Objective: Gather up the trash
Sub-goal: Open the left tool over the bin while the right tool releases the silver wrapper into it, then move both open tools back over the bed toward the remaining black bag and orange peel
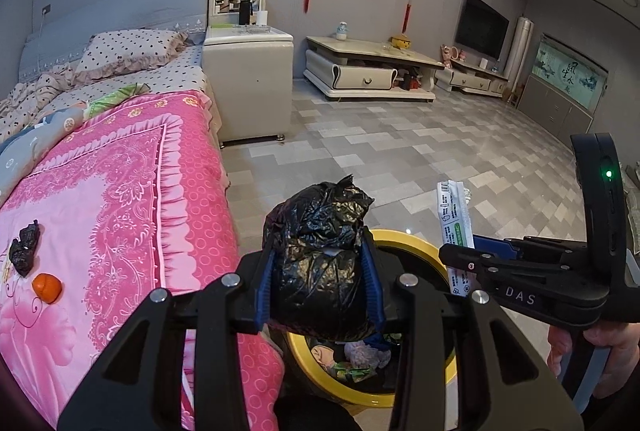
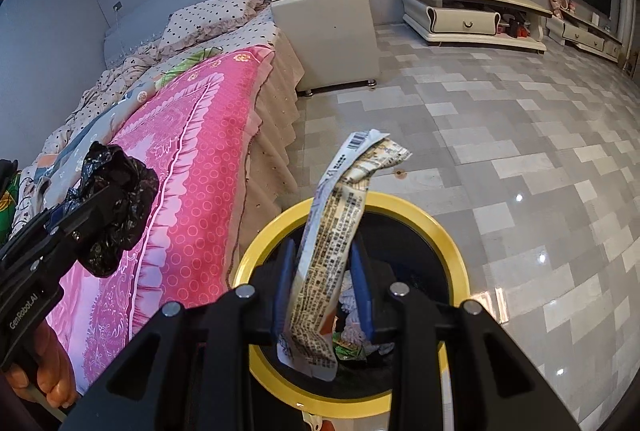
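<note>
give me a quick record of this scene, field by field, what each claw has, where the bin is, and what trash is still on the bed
left claw: shut on a crumpled black plastic bag, held over the bin
right claw: shut on a printed snack wrapper, held above the bin opening
bin: yellow-rimmed, on the tiled floor beside the bed, some trash already inside
pink bedspread: small black wad and an orange piece lie on it
step not yet done: neither item dropped

crinkled glossy plastic bag (image 1: 320, 255); shiny tiled floor (image 1: 420, 151); perhaps foil wrapper (image 2: 332, 251).
</note>
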Tool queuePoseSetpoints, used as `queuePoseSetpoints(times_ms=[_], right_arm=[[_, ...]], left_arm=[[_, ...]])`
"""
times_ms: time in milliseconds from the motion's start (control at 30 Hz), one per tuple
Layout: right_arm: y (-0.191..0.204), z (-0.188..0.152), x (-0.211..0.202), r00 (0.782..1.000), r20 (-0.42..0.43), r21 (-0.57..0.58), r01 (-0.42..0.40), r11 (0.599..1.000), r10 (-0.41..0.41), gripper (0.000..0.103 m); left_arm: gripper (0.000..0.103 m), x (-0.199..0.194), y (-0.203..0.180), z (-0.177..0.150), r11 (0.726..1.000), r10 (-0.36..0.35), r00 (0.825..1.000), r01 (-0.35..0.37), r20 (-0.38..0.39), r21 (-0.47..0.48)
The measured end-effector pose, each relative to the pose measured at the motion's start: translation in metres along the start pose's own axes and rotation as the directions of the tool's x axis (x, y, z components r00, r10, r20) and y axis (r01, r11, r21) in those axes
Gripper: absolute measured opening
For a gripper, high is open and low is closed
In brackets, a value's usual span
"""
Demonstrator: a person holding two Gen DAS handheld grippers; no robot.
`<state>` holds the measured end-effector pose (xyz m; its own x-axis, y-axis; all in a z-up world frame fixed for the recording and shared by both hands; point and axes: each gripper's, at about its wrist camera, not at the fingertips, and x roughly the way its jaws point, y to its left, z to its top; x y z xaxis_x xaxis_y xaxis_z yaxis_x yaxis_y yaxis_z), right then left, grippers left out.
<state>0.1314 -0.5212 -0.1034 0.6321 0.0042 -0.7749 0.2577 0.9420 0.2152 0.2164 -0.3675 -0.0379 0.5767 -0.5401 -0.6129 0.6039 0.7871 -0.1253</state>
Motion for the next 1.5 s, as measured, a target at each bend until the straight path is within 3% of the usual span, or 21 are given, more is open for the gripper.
queuePoseSetpoints(times_ms=[233,500,567,767,1200,1400,1500], right_arm=[[-0.008,-0.007,-0.005,1.000,-0.007,0.014,0.021,1.000,-0.021,0.027],[-0.019,-0.009,-0.008,0.999,-0.001,0.047,0.053,0.997,-0.053,0.043],[-0.020,-0.009,-0.012,0.998,0.010,0.059,0.055,0.997,-0.055,0.047],[-0.013,-0.003,-0.024,0.997,0.057,0.059,0.042,0.997,-0.046,0.047],[0.074,0.024,-0.001,0.995,0.069,-0.084,-0.065,0.994,0.071,0.056],[0.127,0.034,0.026,0.991,0.040,-0.176,-0.117,0.977,0.126,0.065],[0.157,0.036,0.042,0.986,0.025,-0.223,-0.153,0.963,0.163,0.073]], left_arm=[[0.043,0.002,-0.006,-0.004,1.000,-0.014,1.000,0.013,0.002,0.005],[0.059,-0.014,0.002,-0.002,1.000,-0.012,0.999,0.013,0.038,-0.022],[0.065,-0.026,0.005,0.000,1.000,-0.013,0.998,0.015,0.065,-0.027],[0.070,-0.070,0.016,0.011,1.000,0.006,0.986,-0.001,0.169,-0.026],[0.078,-0.126,0.089,0.023,0.992,0.104,0.958,-0.079,0.268,-0.102],[0.084,-0.126,0.147,0.026,0.972,0.209,0.941,-0.172,0.266,-0.157],[0.085,-0.113,0.191,0.026,0.947,0.300,0.925,-0.261,0.231,-0.187]])
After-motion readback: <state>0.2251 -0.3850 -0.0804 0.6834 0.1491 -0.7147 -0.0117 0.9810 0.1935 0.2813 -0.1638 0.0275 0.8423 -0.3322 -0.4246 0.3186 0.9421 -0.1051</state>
